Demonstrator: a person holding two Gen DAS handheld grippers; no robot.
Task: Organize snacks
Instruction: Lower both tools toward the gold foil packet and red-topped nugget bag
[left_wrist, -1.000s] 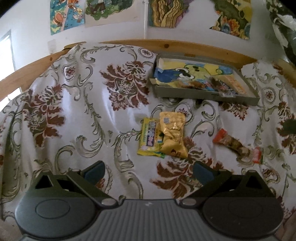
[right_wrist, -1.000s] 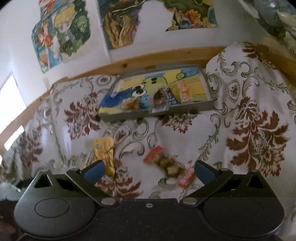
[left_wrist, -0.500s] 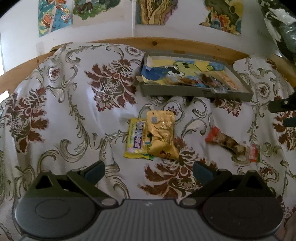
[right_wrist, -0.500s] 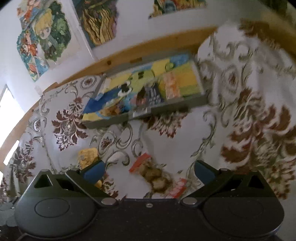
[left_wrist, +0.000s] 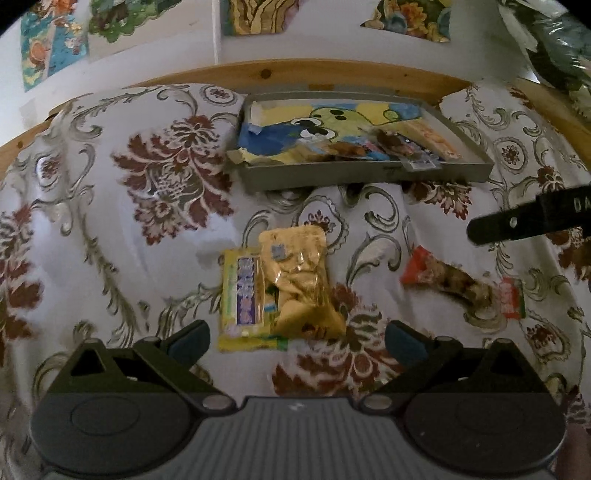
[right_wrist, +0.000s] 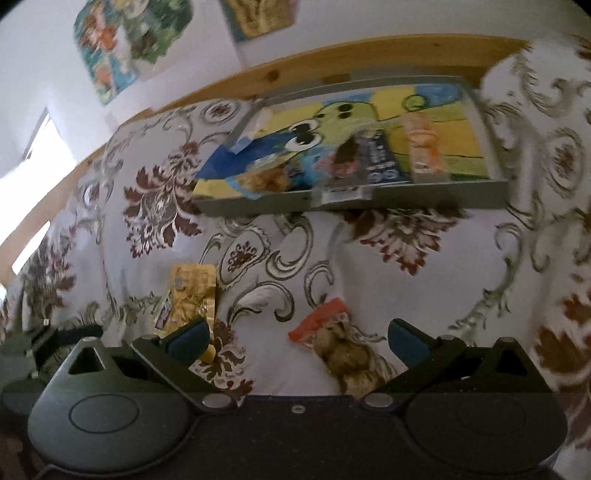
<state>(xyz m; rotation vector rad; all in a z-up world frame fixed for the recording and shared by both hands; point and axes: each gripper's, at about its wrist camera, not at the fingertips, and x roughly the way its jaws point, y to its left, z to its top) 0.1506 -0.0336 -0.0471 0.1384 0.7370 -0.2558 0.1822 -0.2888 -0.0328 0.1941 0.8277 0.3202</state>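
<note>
A gold snack pouch (left_wrist: 299, 280) lies on the floral cloth, partly over a yellow snack bar (left_wrist: 242, 295). My left gripper (left_wrist: 297, 338) hovers open just short of that pair. To their right lies a clear packet with red ends (left_wrist: 461, 286), which also shows between the fingers of my right gripper (right_wrist: 297, 338) as the red-ended packet (right_wrist: 340, 339). That gripper is open and low over it. A grey tray (left_wrist: 369, 173) with a cartoon picture holds several snacks at the back; the same tray (right_wrist: 406, 195) fills the right wrist view's upper half.
A finger of the right gripper (left_wrist: 532, 218) reaches in from the right edge of the left wrist view. A wooden rail (left_wrist: 295, 72) and a wall with posters bound the far side. Floral cloth (left_wrist: 129, 221) spreads to the left.
Both grippers have moved forward and lower toward the snacks. The right gripper's finger has come into the left wrist view; the red-ended packet now sits between the right fingers.
</note>
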